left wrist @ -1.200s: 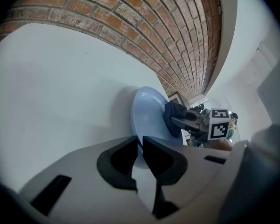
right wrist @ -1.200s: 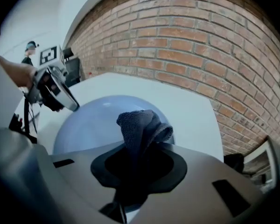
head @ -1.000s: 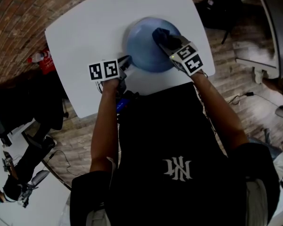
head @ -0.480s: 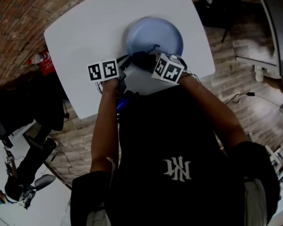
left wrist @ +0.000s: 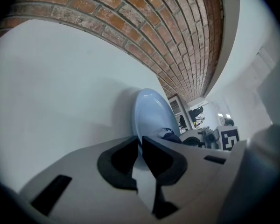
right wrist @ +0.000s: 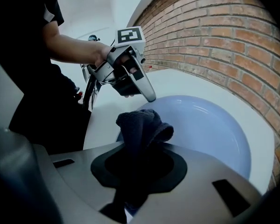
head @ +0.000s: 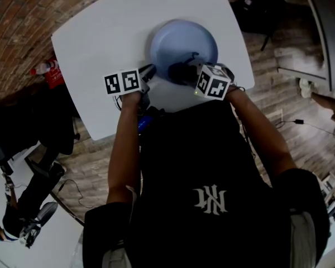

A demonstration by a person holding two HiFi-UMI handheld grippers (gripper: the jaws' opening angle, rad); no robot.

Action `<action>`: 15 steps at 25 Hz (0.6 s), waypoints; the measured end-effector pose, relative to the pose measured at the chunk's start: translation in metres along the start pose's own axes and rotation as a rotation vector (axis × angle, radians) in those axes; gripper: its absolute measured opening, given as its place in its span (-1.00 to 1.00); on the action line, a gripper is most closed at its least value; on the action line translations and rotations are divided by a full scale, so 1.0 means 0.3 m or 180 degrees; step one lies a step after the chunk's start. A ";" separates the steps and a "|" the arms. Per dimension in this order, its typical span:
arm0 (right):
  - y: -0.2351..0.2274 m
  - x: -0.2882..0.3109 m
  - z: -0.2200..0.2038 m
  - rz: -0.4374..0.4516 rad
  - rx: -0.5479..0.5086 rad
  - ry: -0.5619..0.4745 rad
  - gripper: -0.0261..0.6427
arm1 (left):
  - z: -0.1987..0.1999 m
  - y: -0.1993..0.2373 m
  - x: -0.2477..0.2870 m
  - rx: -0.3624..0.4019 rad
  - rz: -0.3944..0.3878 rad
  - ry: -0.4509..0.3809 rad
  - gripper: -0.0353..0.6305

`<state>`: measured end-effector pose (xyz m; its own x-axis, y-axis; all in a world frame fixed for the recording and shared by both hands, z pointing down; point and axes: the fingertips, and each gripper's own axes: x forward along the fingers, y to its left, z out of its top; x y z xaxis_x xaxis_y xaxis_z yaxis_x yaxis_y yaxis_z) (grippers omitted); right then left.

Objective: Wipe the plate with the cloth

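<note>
Smooth white table [head: 100, 32] by brick wall [left wrist: 144, 27], glossy round blue plate [head: 184, 38], left gripper [left wrist: 140, 146] pinching its rim, right gripper [right wrist: 141, 155] clamping crumpled dark cloth [right wrist: 142, 125]

The table [head: 95, 43] lies bare left of and beyond the plate [head: 184, 38], so there is wide passage there. The plate's far half is open too. Its near rim is crowded: the left gripper [head: 149, 70] clamps the near-left edge, and the right gripper [head: 184, 73], pinching a cloth [right wrist: 142, 125], sits close beside it. Right of the plate, only a thin strip of table remains.
</note>
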<state>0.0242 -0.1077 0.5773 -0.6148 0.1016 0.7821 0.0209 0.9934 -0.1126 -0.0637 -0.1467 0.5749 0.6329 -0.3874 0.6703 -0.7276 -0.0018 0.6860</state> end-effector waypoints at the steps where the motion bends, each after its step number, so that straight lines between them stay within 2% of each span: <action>1: -0.004 -0.013 -0.016 -0.0012 -0.0010 0.0042 -0.66 | 0.001 0.000 0.000 0.0004 -0.0003 0.0000 -0.80; 7: -0.017 -0.058 -0.071 -0.0018 -0.0043 0.0174 -0.66 | -0.008 -0.015 0.008 0.0050 -0.0047 0.0047 -0.80; 10: -0.035 -0.074 -0.095 -0.0096 -0.0148 0.0355 -0.66 | -0.005 -0.017 0.011 0.0072 -0.0049 0.0060 -0.80; 15: -0.068 -0.103 -0.131 -0.0182 -0.0114 0.0472 -0.66 | -0.006 -0.014 0.011 0.0084 -0.0073 0.0061 -0.80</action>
<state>0.0736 -0.1290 0.5795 -0.4928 0.0487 0.8688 0.0189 0.9988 -0.0453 -0.0581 -0.1464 0.5747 0.6544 -0.3691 0.6599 -0.7194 -0.0350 0.6937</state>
